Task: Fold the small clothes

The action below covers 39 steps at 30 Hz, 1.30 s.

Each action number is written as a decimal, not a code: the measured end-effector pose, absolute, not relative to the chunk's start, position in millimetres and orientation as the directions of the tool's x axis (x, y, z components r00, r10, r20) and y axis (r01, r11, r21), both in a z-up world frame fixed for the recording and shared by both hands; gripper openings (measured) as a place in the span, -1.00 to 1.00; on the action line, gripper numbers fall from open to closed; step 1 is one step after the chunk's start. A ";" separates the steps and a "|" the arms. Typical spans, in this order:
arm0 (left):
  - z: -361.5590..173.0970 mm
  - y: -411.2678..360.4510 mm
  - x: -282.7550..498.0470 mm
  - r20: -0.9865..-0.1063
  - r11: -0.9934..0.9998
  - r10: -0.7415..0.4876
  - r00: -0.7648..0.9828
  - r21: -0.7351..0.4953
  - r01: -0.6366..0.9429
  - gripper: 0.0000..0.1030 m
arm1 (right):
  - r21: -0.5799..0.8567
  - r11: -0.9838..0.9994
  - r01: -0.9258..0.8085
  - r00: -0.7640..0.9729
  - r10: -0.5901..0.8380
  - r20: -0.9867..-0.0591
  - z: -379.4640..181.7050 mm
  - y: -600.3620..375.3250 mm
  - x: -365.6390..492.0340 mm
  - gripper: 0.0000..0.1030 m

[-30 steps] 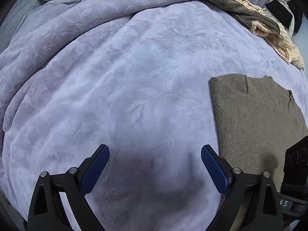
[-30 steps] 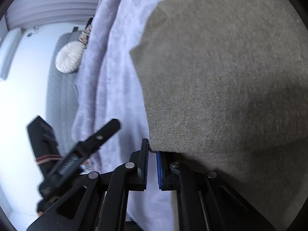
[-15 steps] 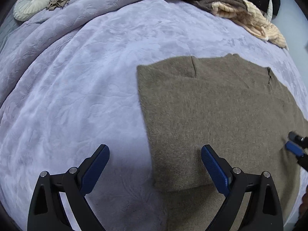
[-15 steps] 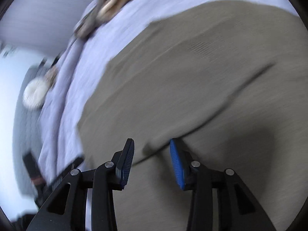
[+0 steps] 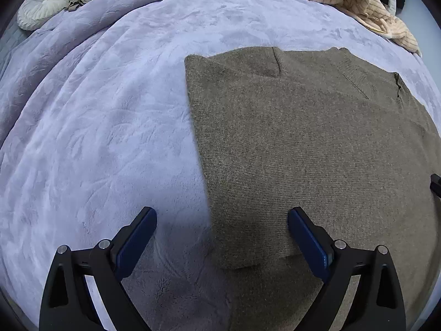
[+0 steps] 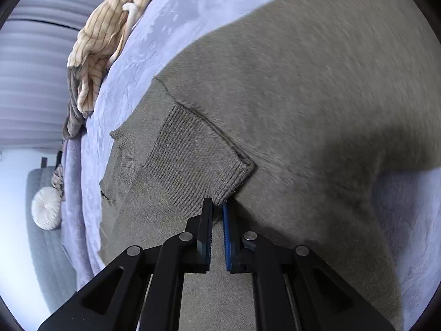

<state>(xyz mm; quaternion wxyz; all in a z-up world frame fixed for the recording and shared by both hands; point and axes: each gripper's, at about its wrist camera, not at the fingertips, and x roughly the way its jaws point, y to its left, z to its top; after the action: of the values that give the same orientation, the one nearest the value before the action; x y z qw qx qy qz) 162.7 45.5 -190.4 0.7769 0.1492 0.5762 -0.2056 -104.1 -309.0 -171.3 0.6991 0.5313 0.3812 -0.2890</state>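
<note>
Looked mid-fold on the sweater (image 5: 317,151) lying flat on the blanket (image 5: 110,110): right gripper (image 6: 217,207) just pinched shut on the cuff (image 6: 234,184), left gripper (image 5: 222,222) hanging wide open above the hem, probably next carrying that sleeve across.

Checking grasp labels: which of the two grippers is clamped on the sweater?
The right gripper, pinching the olive sweater's ribbed cuff; the left gripper hangs wide open.

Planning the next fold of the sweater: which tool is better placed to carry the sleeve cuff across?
Right. The right tool is shut on the cuff; the left tool is open, holding nothing.
</note>
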 end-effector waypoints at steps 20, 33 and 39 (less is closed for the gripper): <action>-181.6 30.9 158.2 -0.963 0.879 -0.078 0.259 0.056 0.473 0.97 | 0.531 0.376 0.760 0.535 0.103 -0.839 -151.9 -281.6 -154.6 -0.18; -145.5 -33.5 114.9 -0.955 0.822 -0.158 0.253 0.014 0.569 0.97 | 0.601 0.317 0.733 0.608 0.089 -0.789 -143.0 -306.8 -206.7 -0.12; -142.5 -85.0 83.4 -0.952 0.781 -0.211 0.223 -0.026 0.624 0.97 | 0.605 0.277 0.746 0.624 0.025 -0.781 -137.7 -331.3 -239.7 -0.10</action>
<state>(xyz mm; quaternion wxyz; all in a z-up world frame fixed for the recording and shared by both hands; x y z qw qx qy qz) 83.4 -85.0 -142.5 0.7600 0.1847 0.5594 -0.2745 -239.7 -331.3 -137.7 0.7167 0.5463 0.3531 -0.2515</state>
